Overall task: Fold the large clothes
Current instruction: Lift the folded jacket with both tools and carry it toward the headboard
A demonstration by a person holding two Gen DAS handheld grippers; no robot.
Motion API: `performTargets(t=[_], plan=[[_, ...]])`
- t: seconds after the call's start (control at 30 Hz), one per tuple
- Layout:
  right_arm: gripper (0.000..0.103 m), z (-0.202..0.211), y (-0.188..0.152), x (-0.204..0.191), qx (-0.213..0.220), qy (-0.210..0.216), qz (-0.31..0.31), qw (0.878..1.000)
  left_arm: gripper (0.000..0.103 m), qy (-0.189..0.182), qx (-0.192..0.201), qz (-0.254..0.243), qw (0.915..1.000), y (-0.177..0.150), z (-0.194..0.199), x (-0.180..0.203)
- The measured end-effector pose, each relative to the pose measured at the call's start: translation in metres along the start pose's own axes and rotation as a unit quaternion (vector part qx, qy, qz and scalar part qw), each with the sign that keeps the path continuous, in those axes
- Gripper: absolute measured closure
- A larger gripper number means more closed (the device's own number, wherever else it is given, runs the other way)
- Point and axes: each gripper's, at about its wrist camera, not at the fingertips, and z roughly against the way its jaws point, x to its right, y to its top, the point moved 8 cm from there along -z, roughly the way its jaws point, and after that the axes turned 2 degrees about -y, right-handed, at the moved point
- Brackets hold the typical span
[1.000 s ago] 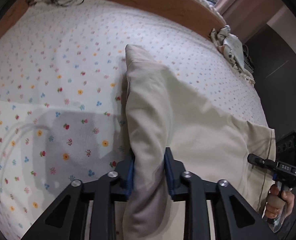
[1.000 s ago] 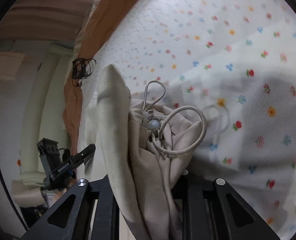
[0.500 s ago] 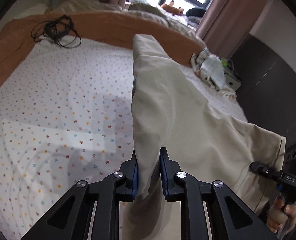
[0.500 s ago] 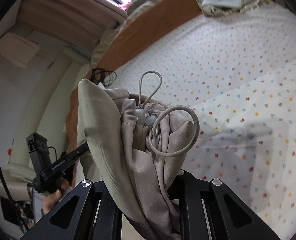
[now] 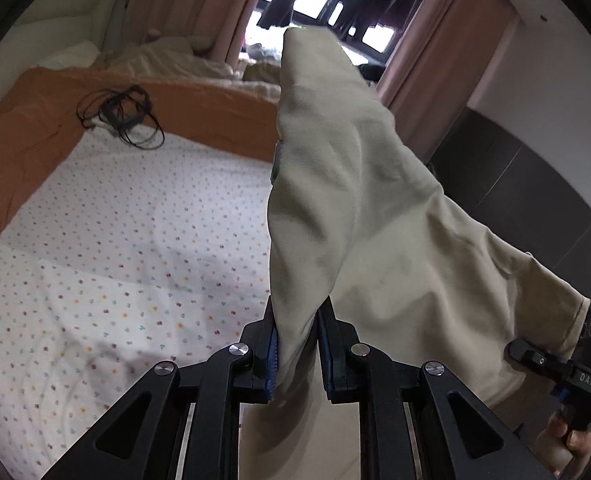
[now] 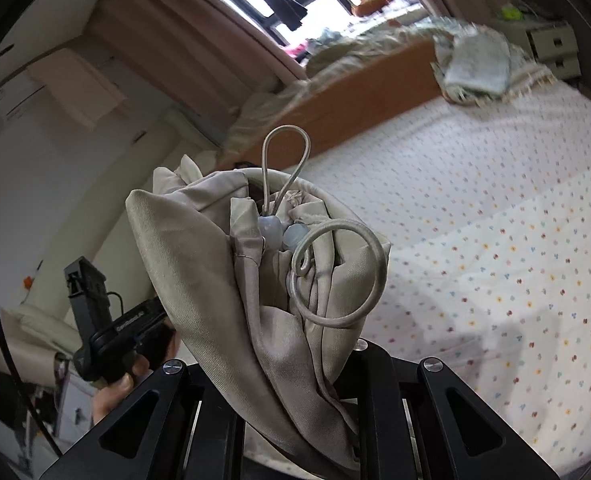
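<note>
Beige garment [image 5: 375, 240] hangs raised above the flower-print bed [image 5: 115, 240], its fabric clamped between the nearly closed left tongs [image 5: 297, 344], which have just been closing, and its bunched drawstring [image 6: 335, 280] end gripped in the nearly closed right tongs [image 6: 295, 380].

Both grippers raised beige garment [image 5: 375, 216] off bed [image 5: 135, 240]
</note>
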Motion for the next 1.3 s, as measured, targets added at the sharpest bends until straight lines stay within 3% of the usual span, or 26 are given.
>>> performTargets(t=[0.23, 0.5, 0.97, 1.2, 1.3], plan=[[0.089, 0.024, -0.006, -0.065, 0.019, 0.008, 0.047, 0.999, 0.086, -0.007, 0.043, -0.002, 0.9991, 0.021, 0.061, -0.007], [0.089, 0.016, -0.015, -0.155, 0.015, 0.066, 0.07, 0.995, 0.086, 0.008, 0.077, 0.01, 0.997, 0.041, 0.143, -0.051], [0.089, -0.041, -0.075, -0.327, -0.023, 0.162, 0.143, 0.976, 0.086, 0.073, 0.136, 0.037, 0.9873, 0.056, 0.314, -0.181], [0.089, -0.081, -0.111, -0.403, -0.059, 0.195, 0.18, 0.962, 0.086, 0.107, 0.164, 0.05, 0.9792, 0.056, 0.377, -0.248], [0.089, -0.098, -0.129, -0.436, -0.073, 0.204, 0.195, 0.957, 0.086, 0.119, 0.156, 0.035, 0.98, 0.053, 0.391, -0.272]])
